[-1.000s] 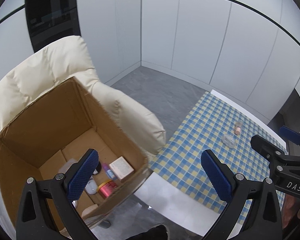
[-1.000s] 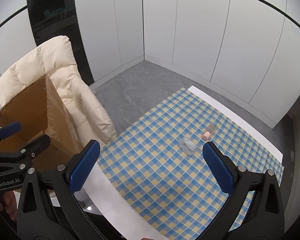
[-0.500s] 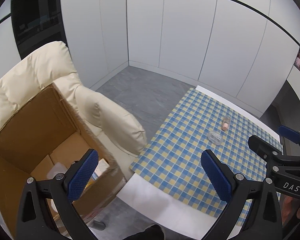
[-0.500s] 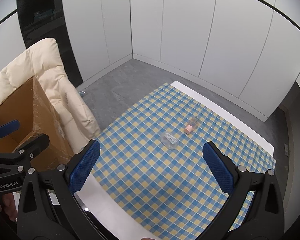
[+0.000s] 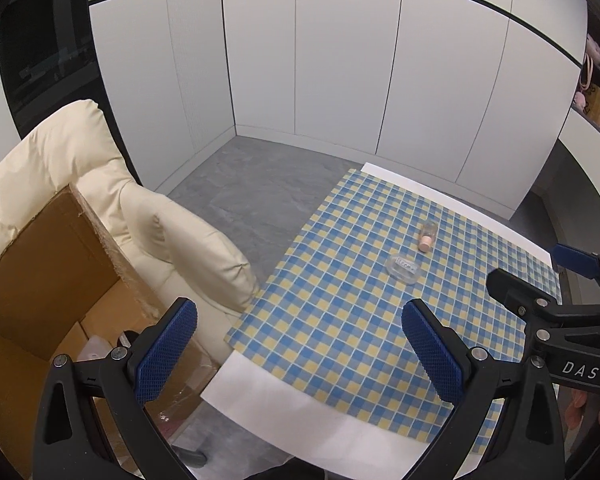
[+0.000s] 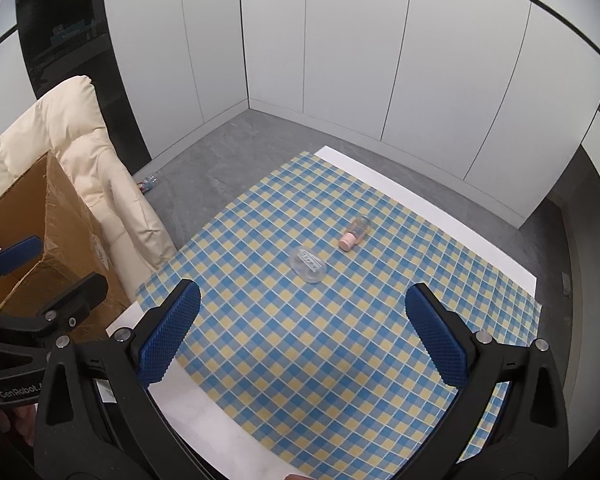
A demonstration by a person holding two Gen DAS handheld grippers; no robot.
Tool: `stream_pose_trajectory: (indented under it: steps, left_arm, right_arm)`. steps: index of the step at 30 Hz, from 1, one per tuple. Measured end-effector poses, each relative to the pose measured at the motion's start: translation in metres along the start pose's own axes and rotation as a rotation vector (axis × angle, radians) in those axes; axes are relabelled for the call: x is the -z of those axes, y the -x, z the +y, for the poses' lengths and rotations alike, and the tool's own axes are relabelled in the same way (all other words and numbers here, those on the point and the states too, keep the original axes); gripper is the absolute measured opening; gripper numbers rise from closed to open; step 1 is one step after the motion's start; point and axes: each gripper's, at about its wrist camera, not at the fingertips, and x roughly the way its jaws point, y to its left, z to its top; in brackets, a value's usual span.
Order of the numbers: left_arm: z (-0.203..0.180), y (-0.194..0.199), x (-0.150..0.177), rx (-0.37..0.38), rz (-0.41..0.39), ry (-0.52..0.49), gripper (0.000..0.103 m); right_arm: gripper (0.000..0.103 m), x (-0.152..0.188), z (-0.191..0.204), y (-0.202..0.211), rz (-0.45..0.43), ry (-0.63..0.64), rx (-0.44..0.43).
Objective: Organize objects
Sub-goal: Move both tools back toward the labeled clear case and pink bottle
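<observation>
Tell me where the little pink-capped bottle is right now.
The pink-capped bottle lies on its side on the checked tablecloth, toward the far edge, just beyond the clear round lid and apart from it.

small bottle (image 6: 354,235) lying on tablecloth (image 6: 300,344), clear lid (image 6: 308,266) just beside, cardboard box (image 6: 40,236) left on armchair (image 6: 60,136)

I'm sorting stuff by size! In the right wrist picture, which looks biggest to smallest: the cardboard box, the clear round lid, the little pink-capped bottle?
1. cardboard box, by far the largest
2. clear round lid
3. pink-capped bottle, only slightly smaller; it lies farther away, so that ranking is unsure.
</observation>
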Motion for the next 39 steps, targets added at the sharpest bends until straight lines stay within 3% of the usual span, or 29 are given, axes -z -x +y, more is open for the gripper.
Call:
stream_pose_trajectory:
  steps: [14, 22, 29, 33, 39]
  left_arm:
    - [-0.034, -0.032, -0.003, 0.018, 0.038, -0.042, 0.102]
    - [-0.061, -0.06, 0.0, 0.066, 0.086, -0.066, 0.102]
    - [-0.082, -0.081, 0.002, 0.08, 0.09, -0.104, 0.102]
    - [-0.087, -0.103, 0.004, 0.086, 0.121, -0.083, 0.102]
    - [-0.093, -0.138, 0.005, 0.093, 0.152, -0.096, 0.102]
  right_arm:
    - [0.103, 0.014, -0.067, -0.015, 0.045, -0.092, 0.047]
    - [0.103, 0.025, -0.078, -0.021, 0.073, -0.036, 0.083]
    - [0.103, 0.042, -0.106, -0.046, 0.155, -0.137, 0.053]
    - [0.103, 0.041, -0.114, -0.057, 0.154, -0.097, 0.098]
    - [0.103, 0.035, -0.129, -0.084, 0.157, -0.095, 0.097]
